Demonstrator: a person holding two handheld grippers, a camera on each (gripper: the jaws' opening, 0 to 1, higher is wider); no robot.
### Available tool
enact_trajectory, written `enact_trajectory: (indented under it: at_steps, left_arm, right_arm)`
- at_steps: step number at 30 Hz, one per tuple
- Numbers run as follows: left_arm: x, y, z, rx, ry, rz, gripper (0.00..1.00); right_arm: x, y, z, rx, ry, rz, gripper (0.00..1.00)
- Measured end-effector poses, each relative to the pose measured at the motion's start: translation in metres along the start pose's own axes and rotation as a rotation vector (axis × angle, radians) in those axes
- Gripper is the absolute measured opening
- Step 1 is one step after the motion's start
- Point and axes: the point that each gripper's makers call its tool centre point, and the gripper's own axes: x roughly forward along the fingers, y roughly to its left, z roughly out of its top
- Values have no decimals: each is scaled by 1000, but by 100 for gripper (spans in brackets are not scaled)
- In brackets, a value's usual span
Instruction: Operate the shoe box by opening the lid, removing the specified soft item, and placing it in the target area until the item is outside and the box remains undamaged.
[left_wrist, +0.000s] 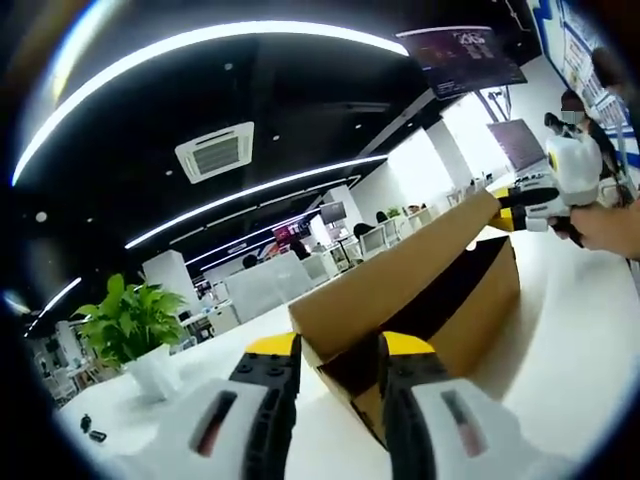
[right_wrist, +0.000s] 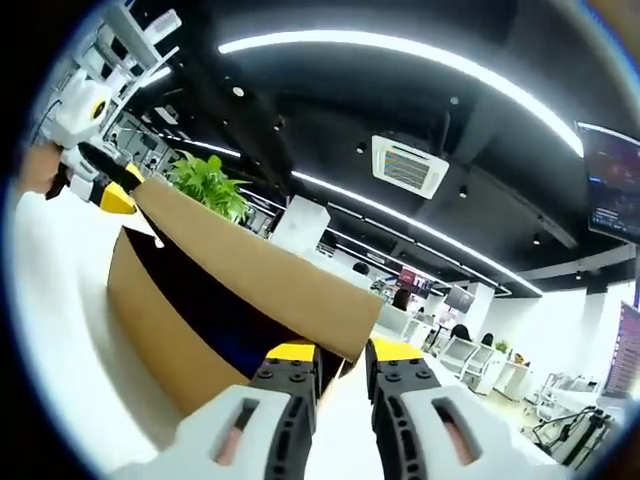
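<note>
**Lid coming up, both ends pinched — cardboard at risk**

Starting at the left, the left gripper (left_wrist: 340, 365) is closing its yellow-tipped jaws on the near corner of the cardboard lid (left_wrist: 400, 275), jaws nearly together with only the thin flap between them; across the box, the right gripper (right_wrist: 340, 365) is doing the same at the opposite end, narrow gap, lid edge caught in it; each is showing up small at the far end of the other's view.

The danger, as I judge it, is in uneven lifting; if one hand is rising faster or twisting, the lid may be creasing or tearing at its hinge, and the box must stay undamaged; a hard pinch could also be denting the flap edge; the light box might be sliding on the white table (left_wrist: 590, 330) as they pull.

The shoe box (right_wrist: 165, 330) is sitting on that table between the two grippers, plain brown outside, dark inside, lid raised at a slant; the soft item is lying somewhere in the dark gap, too shadowed to make out.
</note>
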Motion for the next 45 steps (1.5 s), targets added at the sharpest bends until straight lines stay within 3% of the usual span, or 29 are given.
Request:
enact_trajectory:
  at_steps: [6,17,20,23,26,37,39,41,45]
  left_arm:
    - [0,1,3,5,-7,-4,31]
    - [1,2,6,26,-4,-15,32]
    - [0,0,5,31,-5,-31,35]
    - [0,-6,-3,47,37,-87,39]
    - [-2,-6,-1,49,30,-104,42]
    - [-6,-9,-2,5,35,-167,41]
    - [-10,-14,-8,47,62,-228,39]
    - [-13,-12,-6,-15,57,-260,36]
    - [-16,-7,-1,-5,60,-283,36]
  right_arm:
    - [12,-14,-7,209,-12,-9,6]
    - [16,-16,-4,165,4,-29,2]
    - [17,-16,-3,188,13,-27,2]
    - [17,-16,-1,221,28,-23,2]
    - [16,-15,1,186,48,-37,1]
    - [17,-17,1,204,51,-29,1]
    - [17,-18,1,201,56,-26,2]
    - [18,-18,2,198,59,-20,2]
    - [21,-20,4,206,79,-11,1]
